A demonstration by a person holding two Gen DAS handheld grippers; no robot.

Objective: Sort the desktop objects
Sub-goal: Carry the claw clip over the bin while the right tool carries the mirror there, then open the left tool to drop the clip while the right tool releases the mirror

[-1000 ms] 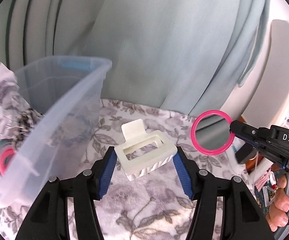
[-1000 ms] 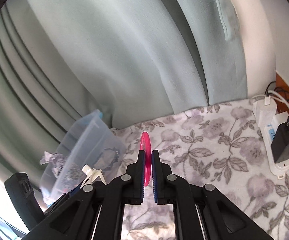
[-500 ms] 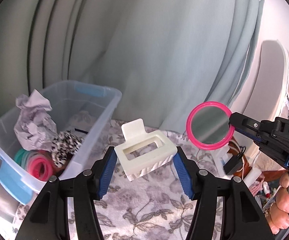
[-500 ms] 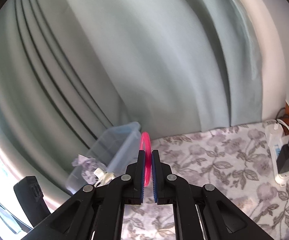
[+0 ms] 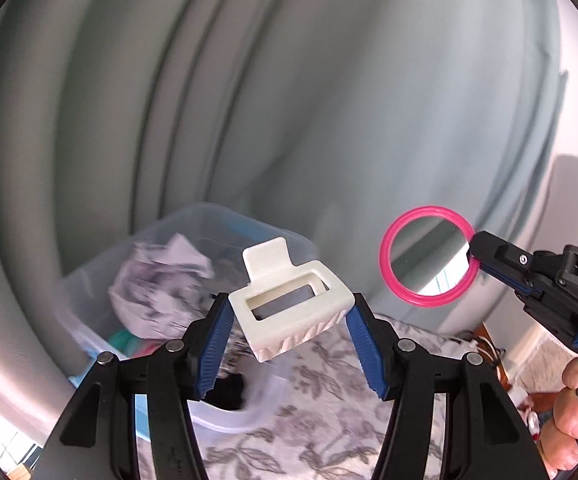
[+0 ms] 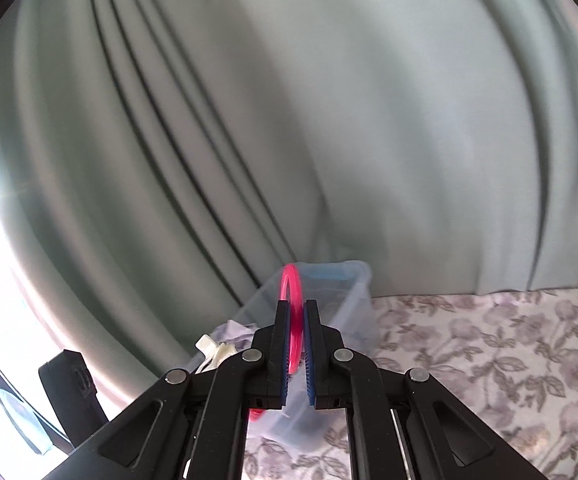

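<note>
The left gripper (image 5: 289,332) clenches a cream hair claw clip (image 5: 291,312); the right gripper (image 6: 297,344) pinches a pink ring (image 6: 292,312) edge-on. The clear storage bin (image 5: 193,240) lies just beyond and below the left fingers, so that hand looks nearer.

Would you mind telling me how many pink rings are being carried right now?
1: the pink ring is pinched in the right gripper, beside the bin. Blurred rings inside the bin aren't countable.

Bin (image 5: 289,240) on cloth (image 5: 329,432) — curtain (image 5: 289,100) behind.
</note>
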